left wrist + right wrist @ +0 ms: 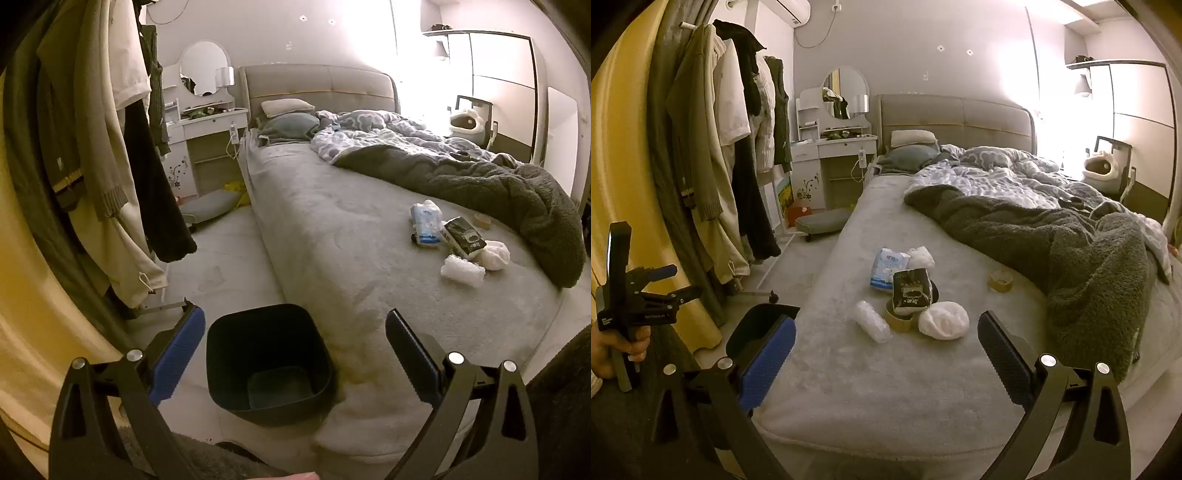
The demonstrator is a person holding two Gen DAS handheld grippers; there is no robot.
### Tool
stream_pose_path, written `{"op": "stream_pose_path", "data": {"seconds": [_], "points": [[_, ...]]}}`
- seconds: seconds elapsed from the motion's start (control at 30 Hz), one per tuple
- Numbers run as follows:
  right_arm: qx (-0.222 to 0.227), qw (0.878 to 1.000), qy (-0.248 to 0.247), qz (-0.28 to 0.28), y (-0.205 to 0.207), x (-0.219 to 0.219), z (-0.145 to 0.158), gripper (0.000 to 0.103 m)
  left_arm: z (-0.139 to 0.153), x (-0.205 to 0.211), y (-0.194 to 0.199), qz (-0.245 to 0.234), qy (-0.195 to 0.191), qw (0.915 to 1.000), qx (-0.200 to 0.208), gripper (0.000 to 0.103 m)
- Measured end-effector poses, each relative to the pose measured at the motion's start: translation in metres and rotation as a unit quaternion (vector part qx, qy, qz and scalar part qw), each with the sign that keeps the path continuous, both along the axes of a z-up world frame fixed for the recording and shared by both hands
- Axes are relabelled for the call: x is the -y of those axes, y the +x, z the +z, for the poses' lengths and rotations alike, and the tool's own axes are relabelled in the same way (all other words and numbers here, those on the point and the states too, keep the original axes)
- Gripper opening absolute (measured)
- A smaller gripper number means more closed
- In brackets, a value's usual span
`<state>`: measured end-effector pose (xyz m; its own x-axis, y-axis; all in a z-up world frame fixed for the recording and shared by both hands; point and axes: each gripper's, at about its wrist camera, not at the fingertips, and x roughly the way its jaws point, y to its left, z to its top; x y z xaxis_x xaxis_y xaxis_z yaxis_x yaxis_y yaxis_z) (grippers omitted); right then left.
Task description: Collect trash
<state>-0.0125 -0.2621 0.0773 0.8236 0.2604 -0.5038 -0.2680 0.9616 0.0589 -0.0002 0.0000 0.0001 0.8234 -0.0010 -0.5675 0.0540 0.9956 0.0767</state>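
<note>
Trash bin (pixel 269 362), black and open-topped, sits on the floor against the bed (pixel 332 229) corner, framed by my left gripper (pixel 295 328), whose jaws stand wide apart with nothing in them. Rightward, the litter lies mid-mattress: a crinkled clear wrapper (pixel 872 320), a blue-and-white packet (pixel 888 266), a black pack (pixel 911 291), a white wad (pixel 943 319). All look light, soft and crushable; I judge a pinch across the middle suits each. My right gripper (pixel 886 332) is fully spread, empty.
</note>
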Motion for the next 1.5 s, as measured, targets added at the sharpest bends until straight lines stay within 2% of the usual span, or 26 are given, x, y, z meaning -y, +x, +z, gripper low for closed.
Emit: {"op": "stream_pose_path", "data": {"seconds": [1.5], "points": [[0.001, 1.0, 0.001, 0.0, 0.0002, 0.0018, -0.0001, 0.1, 0.0002, -0.0002, 0.0, 0.001, -0.005, 1.0, -0.002, 0.1]]}}
